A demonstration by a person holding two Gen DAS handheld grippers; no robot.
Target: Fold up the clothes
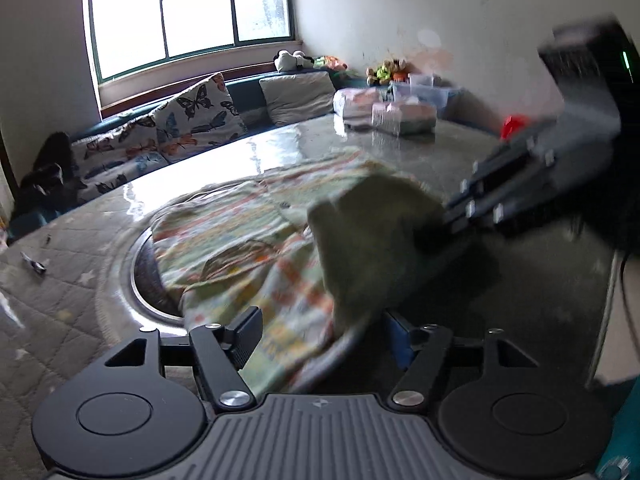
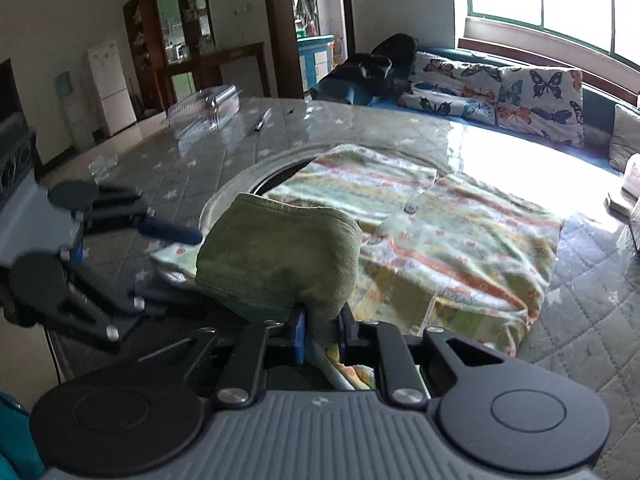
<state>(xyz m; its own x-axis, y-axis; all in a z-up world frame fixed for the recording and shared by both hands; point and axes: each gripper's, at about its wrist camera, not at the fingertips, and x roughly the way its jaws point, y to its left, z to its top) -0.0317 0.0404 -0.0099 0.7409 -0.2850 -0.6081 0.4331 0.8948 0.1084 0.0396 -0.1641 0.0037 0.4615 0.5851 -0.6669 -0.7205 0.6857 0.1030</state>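
Left gripper (image 1: 320,330): nearest its own camera; jaws spread wide, nothing pinched. The patterned cloth lies loosely between them, pressed by neither pad.
Right gripper (image 2: 322,330): jaws clenched on the olive-green cuff (image 2: 280,256), which bunches up just ahead of its fingers.
Patterned garment (image 2: 440,240): a pale, check-printed piece with one button, spread on the table (image 2: 592,320) beyond the cuff; its near edge runs under both grippers.
Hidden by the cuff: the green fold covers the garment's near corner in both views, so how that corner lies beneath cannot be told.
Round recess (image 1: 140,264): a metal-rimmed ring in the table, left of the cuff; the garment covers much of it and its inside stays dark.
Blur: in the left wrist view the cuff (image 1: 372,240) and the right gripper (image 1: 448,220) are smeared; the right gripper's fingertips are lost behind the cloth.
Cut off: the left gripper (image 2: 176,264) enters the right wrist view from the left edge, its body partly out of frame.
Table cover: grey quilted fabric with pale stars under a clear glossy sheet that glares white beyond the garment.
Small things: a pen-like object (image 2: 263,119) far beyond the cuff, too small to identify.
Far table edge: wrapped packs (image 1: 384,110) and clear boxes, blurred.
Bench: butterfly-print cushions (image 1: 200,112) behind the table, under a bright window (image 1: 188,12).
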